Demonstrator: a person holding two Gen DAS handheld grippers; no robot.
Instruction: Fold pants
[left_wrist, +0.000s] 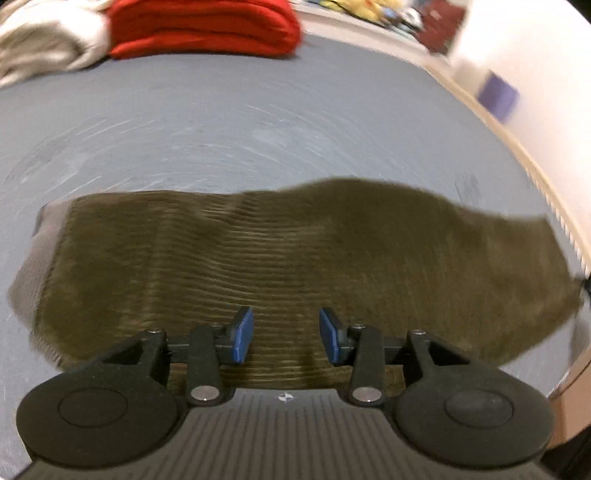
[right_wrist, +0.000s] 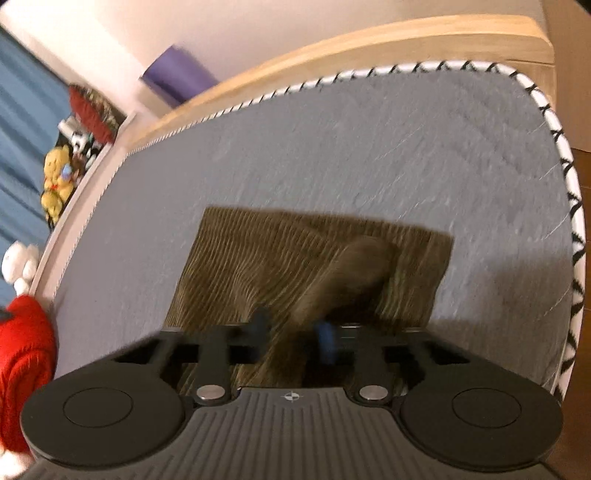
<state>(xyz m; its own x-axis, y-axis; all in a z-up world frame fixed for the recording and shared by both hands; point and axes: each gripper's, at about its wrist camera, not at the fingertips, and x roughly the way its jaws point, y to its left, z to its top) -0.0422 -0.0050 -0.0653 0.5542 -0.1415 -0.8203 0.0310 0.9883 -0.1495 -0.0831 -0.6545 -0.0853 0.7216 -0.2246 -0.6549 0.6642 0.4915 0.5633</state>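
One pair of olive corduroy pants (left_wrist: 295, 266) lies folded into a flat band on the grey bed (left_wrist: 258, 129), near the mattress corner with the zigzag piping. The left gripper (left_wrist: 286, 334) hovers just above the near edge of the cloth with its blue pads apart and nothing between them — it looks to have let go. The right gripper (right_wrist: 293, 334) is blurred, yet a raised ridge of the pants (right_wrist: 314, 266) runs up between its pads, which stand close together and seem to be pinching that ridge. I judge a fold to be just laid down and the release under way; the next move calls for the right gripper to free the cloth without dragging it, then for both to smooth the band or take an end for a further fold. Counted: two grippers, one pair of pants, one folded red blanket (left_wrist: 203, 26), one pale bundle of cloth (left_wrist: 48, 44) beside it.
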